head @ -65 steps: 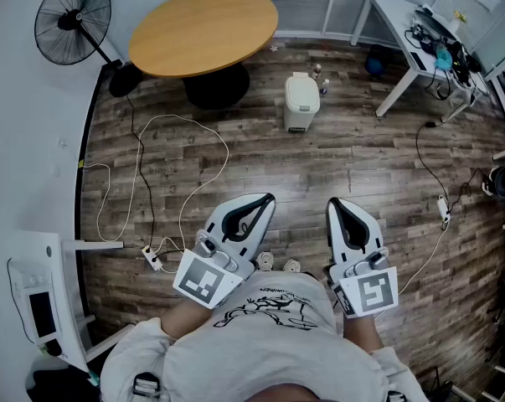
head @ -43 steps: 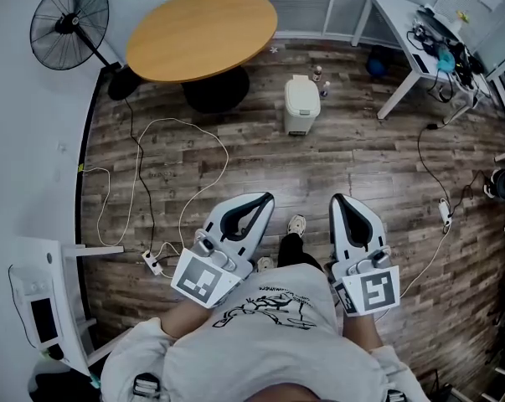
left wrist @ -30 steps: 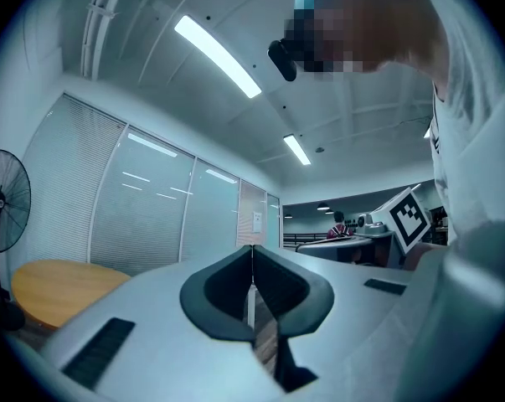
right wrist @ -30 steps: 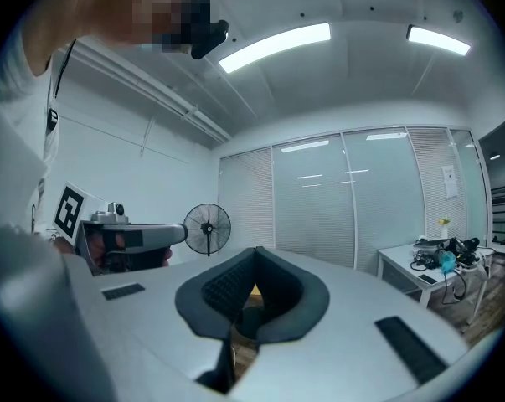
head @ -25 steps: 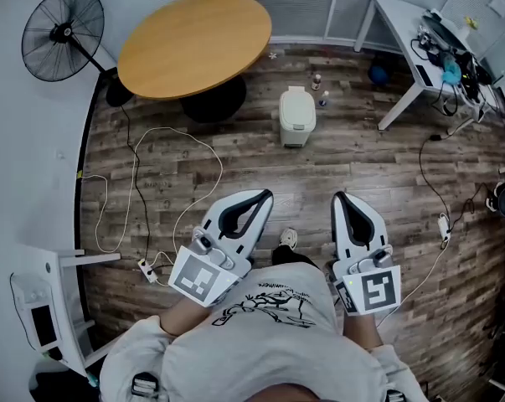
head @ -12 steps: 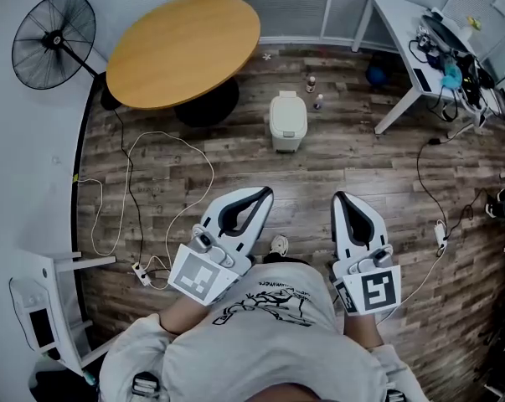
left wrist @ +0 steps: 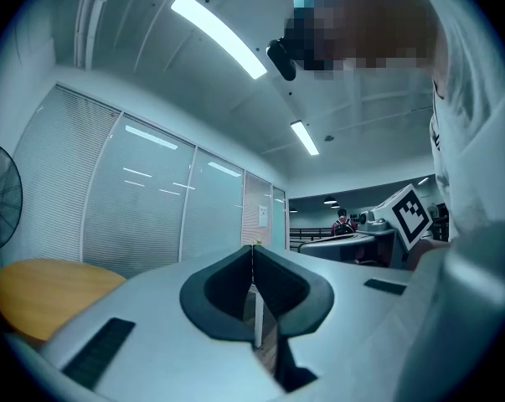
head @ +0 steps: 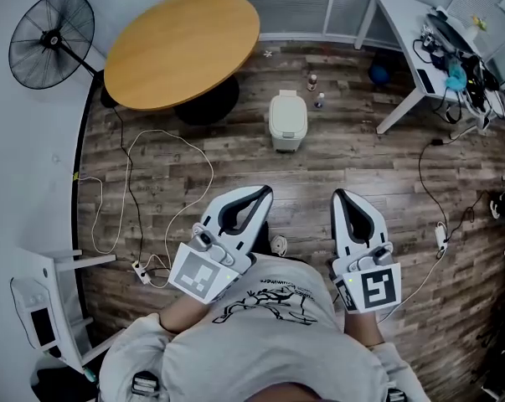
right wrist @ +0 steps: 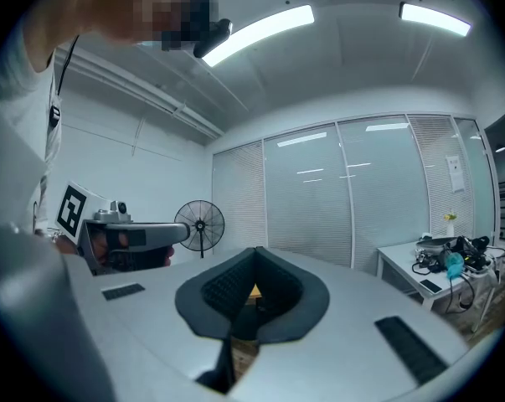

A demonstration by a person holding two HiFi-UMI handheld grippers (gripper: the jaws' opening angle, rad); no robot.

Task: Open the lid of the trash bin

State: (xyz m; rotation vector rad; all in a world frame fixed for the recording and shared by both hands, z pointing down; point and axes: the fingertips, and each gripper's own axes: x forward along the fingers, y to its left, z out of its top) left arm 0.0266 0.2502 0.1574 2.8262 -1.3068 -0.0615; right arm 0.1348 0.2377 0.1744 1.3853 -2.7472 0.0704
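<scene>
A small cream trash bin (head: 286,121) with its lid down stands on the wood floor, beside the round table, far ahead of both grippers. My left gripper (head: 267,191) is held near the person's waist, jaws shut with nothing between them. My right gripper (head: 337,194) sits level with it on the right, also shut and empty. In the left gripper view the left gripper (left wrist: 253,248) points at glass partitions. The right gripper (right wrist: 255,249) in its own view faces blinds and a fan; the bin shows in neither gripper view.
A round wooden table (head: 182,47) and a black standing fan (head: 49,38) are at the back left. White cables (head: 135,191) loop over the floor with a power strip (head: 142,270). A white desk (head: 419,32) with clutter stands at the back right. Two small bottles (head: 314,90) stand behind the bin.
The person has walked forward and the view has shifted; the bin now lies a little lower and more to the left. Both grippers stay shut at the same height.
</scene>
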